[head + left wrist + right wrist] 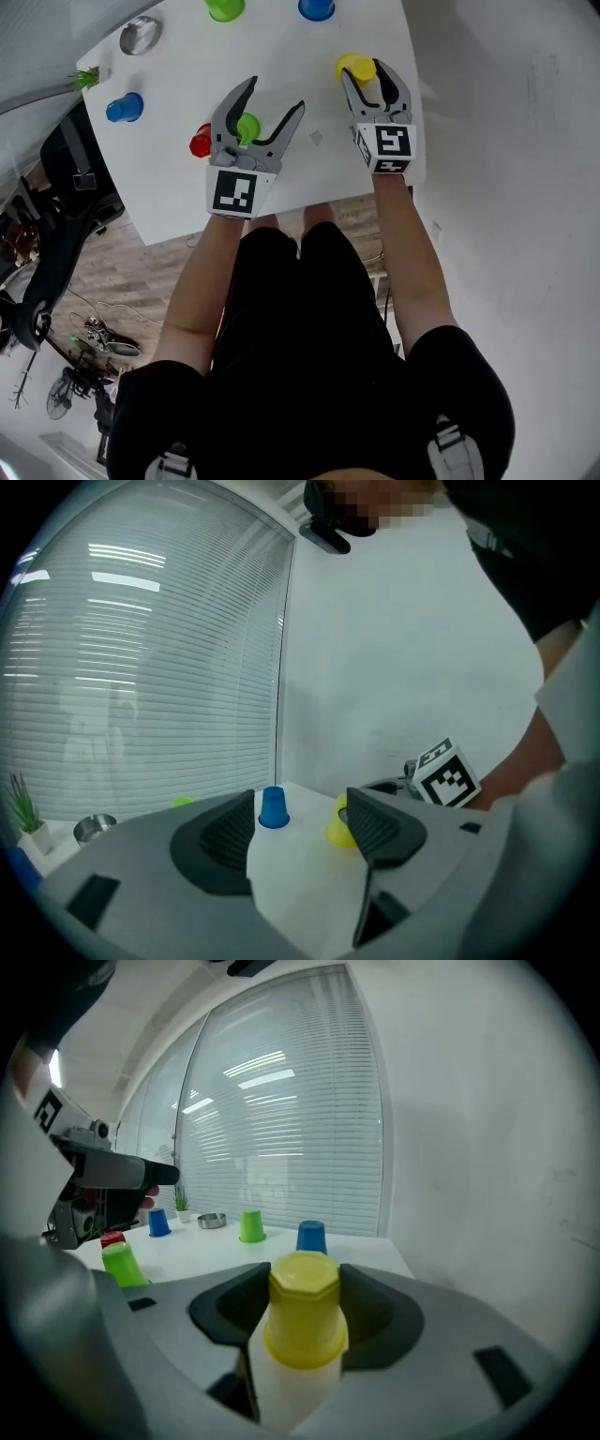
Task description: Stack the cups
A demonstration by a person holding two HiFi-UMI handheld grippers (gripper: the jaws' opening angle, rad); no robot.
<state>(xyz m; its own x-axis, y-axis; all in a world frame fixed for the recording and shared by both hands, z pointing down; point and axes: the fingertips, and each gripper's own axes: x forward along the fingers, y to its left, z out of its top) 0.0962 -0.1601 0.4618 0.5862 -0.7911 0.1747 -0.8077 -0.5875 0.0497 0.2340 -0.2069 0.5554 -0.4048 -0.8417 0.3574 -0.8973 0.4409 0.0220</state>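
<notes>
Several plastic cups stand upside down on a white table (178, 192). My right gripper (368, 69) (305, 1279) is near the table's right edge, its pads against both sides of a yellow cup (355, 66) (305, 1321) (337, 829). My left gripper (276, 94) (300, 803) is open and hangs above a light green cup (247, 127) (122, 1265), with nothing between its pads. A red cup (201, 142) (112, 1239) stands just left of the light green one. Farther back are a blue cup (316, 8) (311, 1237) (273, 808) and a green cup (225, 8) (251, 1225).
Another blue cup (125, 108) (158, 1222) stands at the table's left side. A metal bowl (140, 35) (213, 1221) and a small potted plant (86, 78) sit at the far left corner. A white wall runs past the table's right edge. Chairs and cables lie left of the table.
</notes>
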